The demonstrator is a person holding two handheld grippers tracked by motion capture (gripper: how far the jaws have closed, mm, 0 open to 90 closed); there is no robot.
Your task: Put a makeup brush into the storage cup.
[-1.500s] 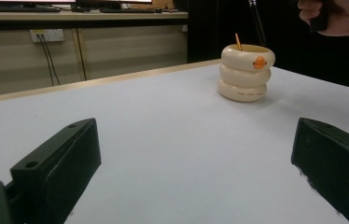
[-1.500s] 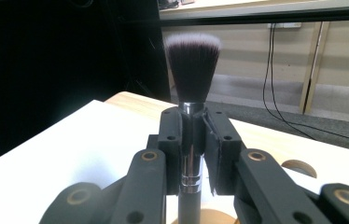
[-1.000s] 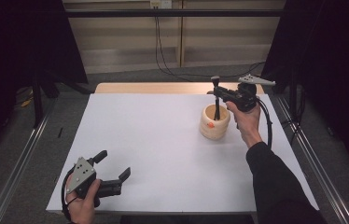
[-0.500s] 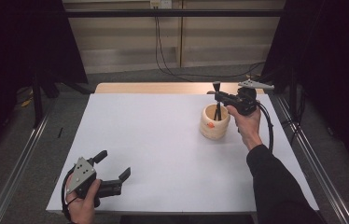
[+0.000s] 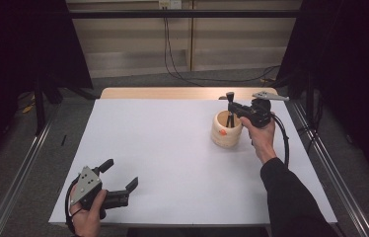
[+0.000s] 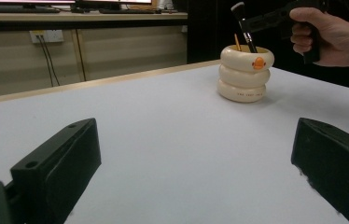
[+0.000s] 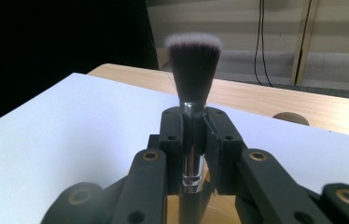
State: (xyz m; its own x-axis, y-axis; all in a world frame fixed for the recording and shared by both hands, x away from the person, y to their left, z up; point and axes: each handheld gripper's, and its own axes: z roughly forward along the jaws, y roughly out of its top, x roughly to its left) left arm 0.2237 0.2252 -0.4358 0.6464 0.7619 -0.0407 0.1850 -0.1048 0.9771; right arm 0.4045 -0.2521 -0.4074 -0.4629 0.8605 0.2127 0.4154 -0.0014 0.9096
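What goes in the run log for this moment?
right gripper: shut on makeup brush | brush handle in cream holder | left gripper: open, idle

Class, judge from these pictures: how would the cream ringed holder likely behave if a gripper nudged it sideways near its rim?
The holder looks squat, with a flat base on the table, so it would probably slide rather than tip. Its smooth, glossy rings suggest a slippery grip. The brush standing in it might make it slightly top-heavy.
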